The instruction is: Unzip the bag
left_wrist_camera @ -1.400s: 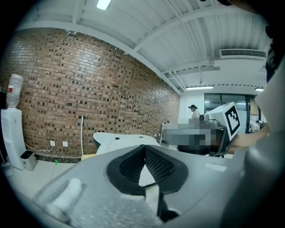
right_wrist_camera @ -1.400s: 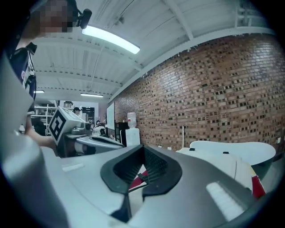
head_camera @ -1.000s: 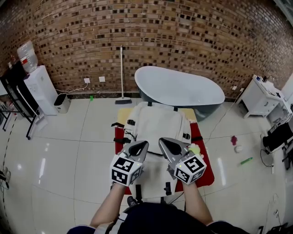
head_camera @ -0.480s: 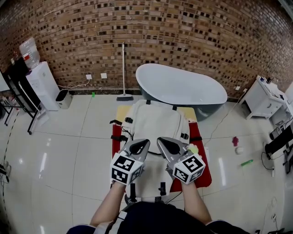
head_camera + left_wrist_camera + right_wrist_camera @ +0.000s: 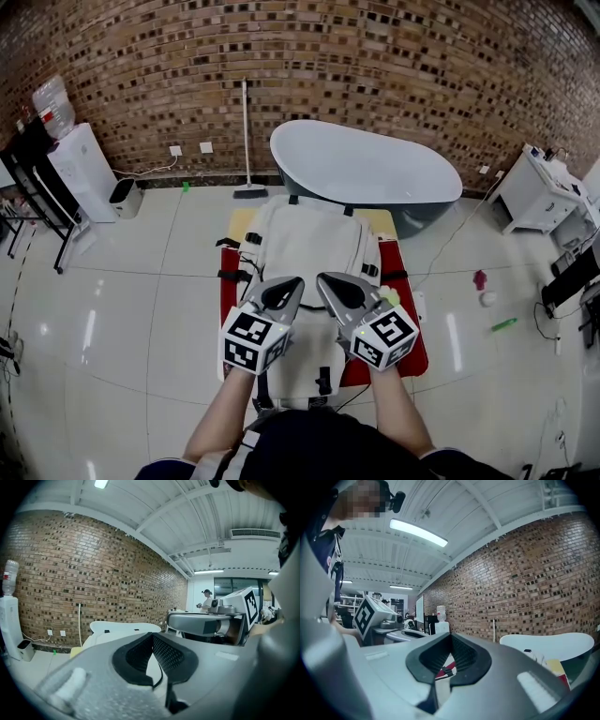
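Note:
A cream backpack with black buckles and straps lies flat on a red mat on the tiled floor, in the middle of the head view. Both grippers hover side by side over its near half, held by bare forearms. My left gripper points forward, its jaws closed tip to tip with nothing between them. My right gripper sits beside it, also shut and empty. In the left gripper view the closed jaws face the pale bag. The zipper pull cannot be made out.
A white bathtub stands just behind the bag, against the brick wall. A broom leans on that wall. A water dispenser is at far left, a white cabinet at far right. Small items lie on the floor right.
Both grippers have crept slightly forward over the bag, the left one more. Their jaws stay shut throughout.

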Demonstrator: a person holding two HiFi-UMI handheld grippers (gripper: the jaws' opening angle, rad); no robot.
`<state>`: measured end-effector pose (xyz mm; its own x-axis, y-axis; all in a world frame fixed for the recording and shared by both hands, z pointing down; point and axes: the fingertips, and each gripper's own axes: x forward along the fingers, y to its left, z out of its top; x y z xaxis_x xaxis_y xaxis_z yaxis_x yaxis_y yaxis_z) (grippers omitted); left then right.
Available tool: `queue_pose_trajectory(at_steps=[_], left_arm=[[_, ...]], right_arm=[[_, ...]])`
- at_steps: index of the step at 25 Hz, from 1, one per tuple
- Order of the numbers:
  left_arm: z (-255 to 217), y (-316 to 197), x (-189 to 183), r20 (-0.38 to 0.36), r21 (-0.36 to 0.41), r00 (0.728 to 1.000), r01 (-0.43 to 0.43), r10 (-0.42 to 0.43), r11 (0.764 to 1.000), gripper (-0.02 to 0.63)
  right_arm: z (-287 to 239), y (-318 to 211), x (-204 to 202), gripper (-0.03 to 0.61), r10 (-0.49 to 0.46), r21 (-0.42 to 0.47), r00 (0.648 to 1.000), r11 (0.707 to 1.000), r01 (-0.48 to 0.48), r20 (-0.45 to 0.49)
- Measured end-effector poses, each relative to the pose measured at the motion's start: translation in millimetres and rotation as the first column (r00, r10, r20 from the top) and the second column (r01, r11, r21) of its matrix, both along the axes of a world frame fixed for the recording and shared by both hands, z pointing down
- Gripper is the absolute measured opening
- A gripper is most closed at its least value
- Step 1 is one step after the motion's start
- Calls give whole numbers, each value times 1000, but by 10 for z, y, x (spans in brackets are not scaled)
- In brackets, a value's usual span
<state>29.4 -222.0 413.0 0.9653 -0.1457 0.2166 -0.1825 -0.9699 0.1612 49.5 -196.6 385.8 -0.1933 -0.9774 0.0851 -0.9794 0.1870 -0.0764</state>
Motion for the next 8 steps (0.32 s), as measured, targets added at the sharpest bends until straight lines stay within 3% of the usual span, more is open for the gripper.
queue_pose_trajectory(at_steps=[8], left_arm=[[-78,72,93,-7,0,1000,-1,1,1000,2]], right_arm=[[-118,85,43,6,-23,21,1000,1000,23,11]])
